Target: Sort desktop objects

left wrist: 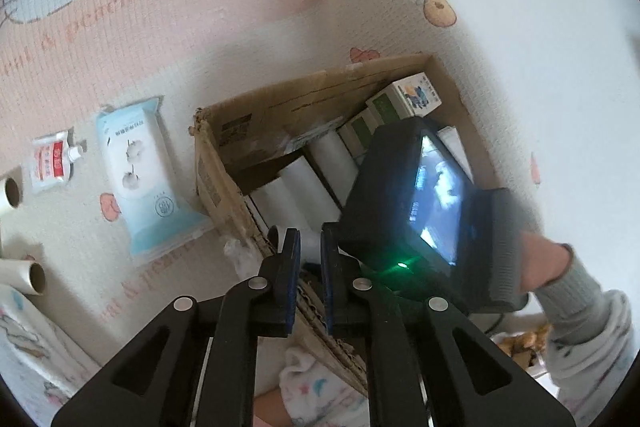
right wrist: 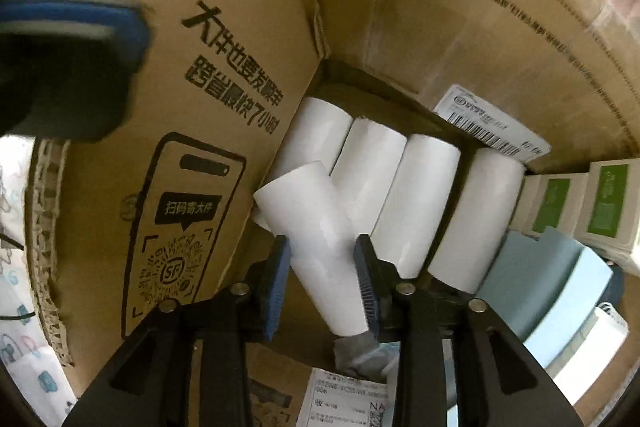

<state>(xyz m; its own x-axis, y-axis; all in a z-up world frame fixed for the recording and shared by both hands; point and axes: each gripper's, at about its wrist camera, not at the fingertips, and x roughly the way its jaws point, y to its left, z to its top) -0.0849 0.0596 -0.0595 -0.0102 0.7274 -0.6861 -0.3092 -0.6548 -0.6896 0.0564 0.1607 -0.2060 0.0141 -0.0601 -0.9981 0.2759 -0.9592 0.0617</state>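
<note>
white paper roll (right wrist: 320, 247) lies tilted between the right gripper (right wrist: 322, 281) jaws inside the cardboard box (right wrist: 224, 131), atop a row of rolls (right wrist: 420, 199); whether the pads press it i cannot tell. left gripper (left wrist: 310, 281) jaws stand slightly apart, empty, over the box edge.

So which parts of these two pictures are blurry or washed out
Left wrist view: the wall at upper right is blown out, and the sleeve is smeared. Right wrist view: the left gripper at upper left is blurred; the white roll stays sharp.
</note>
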